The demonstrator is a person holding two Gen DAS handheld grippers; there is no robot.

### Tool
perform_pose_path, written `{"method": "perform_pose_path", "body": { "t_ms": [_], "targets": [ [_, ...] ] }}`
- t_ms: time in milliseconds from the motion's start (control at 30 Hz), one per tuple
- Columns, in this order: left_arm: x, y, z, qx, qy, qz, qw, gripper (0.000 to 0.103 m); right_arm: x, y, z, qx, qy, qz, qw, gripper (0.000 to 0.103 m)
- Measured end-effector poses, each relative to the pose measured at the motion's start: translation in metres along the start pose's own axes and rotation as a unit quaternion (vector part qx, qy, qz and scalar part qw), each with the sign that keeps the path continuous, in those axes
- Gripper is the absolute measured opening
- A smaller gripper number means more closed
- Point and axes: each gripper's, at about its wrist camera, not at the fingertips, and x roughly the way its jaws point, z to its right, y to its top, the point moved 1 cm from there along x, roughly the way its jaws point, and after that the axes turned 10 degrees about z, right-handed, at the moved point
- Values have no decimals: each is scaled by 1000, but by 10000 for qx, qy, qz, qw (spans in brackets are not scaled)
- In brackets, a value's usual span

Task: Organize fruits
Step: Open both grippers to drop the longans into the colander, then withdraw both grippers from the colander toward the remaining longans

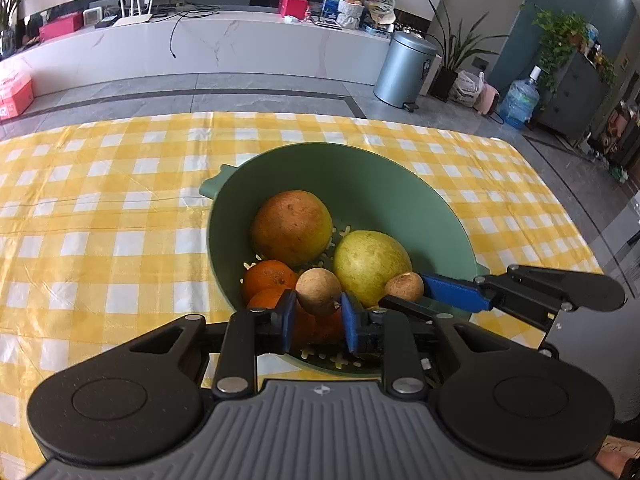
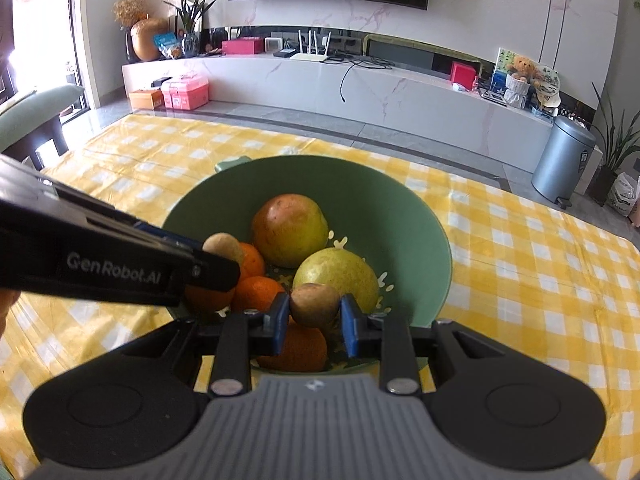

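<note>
A green colander bowl (image 1: 360,168) (image 2: 400,216) stands on the yellow checked tablecloth. It holds a reddish-yellow pear (image 1: 292,228) (image 2: 290,230), a green-yellow pear (image 1: 370,266) (image 2: 340,274) and several oranges (image 1: 266,278) (image 2: 256,292). My left gripper (image 1: 316,318) is shut on a small brown round fruit (image 1: 319,291) over the bowl's near side. My right gripper (image 2: 314,322) is shut on another small brown fruit (image 2: 315,305), also seen in the left wrist view (image 1: 404,286). The left gripper's fruit (image 2: 223,246) shows in the right wrist view too.
The tablecloth (image 1: 100,200) (image 2: 540,272) covers the table around the bowl. Beyond the far edge are grey floor, a white marble TV bench (image 2: 360,84), a metal bin (image 1: 404,68) and a water bottle (image 1: 520,100).
</note>
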Motion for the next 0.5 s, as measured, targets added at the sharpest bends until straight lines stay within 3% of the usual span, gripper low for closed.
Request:
{"method": "perform_pose_path", "body": {
  "t_ms": [200, 300, 367, 400, 500],
  "targets": [
    [1, 1, 1, 50, 58, 30, 10000, 33, 1, 1, 1, -29, -22, -14, 10000, 24],
    [-1, 0, 4, 89, 60, 33, 9999, 40, 2, 3, 0, -55, -40, -29, 10000, 25],
    [-3, 1, 4, 110, 108, 51, 9999, 54, 1, 3, -1, -66, -55, -40, 10000, 25],
    [-4, 1, 5, 113, 118, 72, 9998, 56, 1, 3, -1, -69, -50, -51, 10000, 26],
    [-9, 1, 4, 80, 75, 109, 9999, 56, -1, 3, -1, -71, -89, -29, 9999, 37]
  ]
}}
